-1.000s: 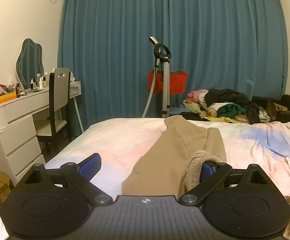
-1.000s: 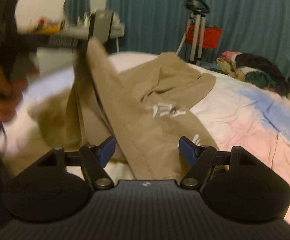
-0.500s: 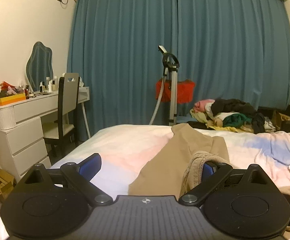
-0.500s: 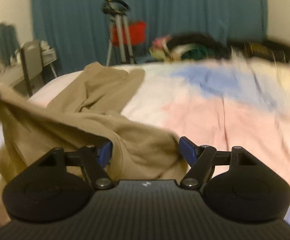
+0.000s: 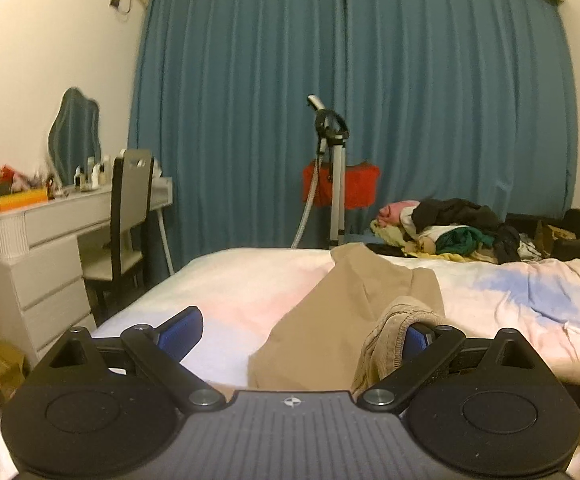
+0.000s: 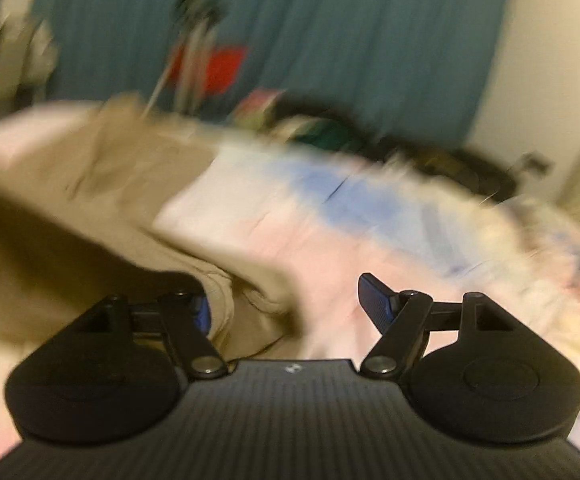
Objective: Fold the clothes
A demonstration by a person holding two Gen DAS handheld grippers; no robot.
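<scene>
Light: warm, dim indoor glow, yellowish on the wall (image 5: 50, 60) | left wrist view: sharp, steady, soft shadow under the desk (image 5: 70, 216) | right wrist view: heavy motion smear, curtain (image 6: 329, 40) and bed (image 6: 329, 220) streaked, only the black gripper body crisp | edges: fisheye bending, dark vignette at corners

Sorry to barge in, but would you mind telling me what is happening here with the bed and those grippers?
A person with a handheld gripper in each hand is folding clothes on a bed with a pastel cover. A tan garment lies on it. The left gripper is open, with a ribbed edge of the tan cloth draped over its right finger. The right gripper is open too, cloth bunched by its left finger; that view is blurred. A pile of clothes sits beyond the bed.
</scene>
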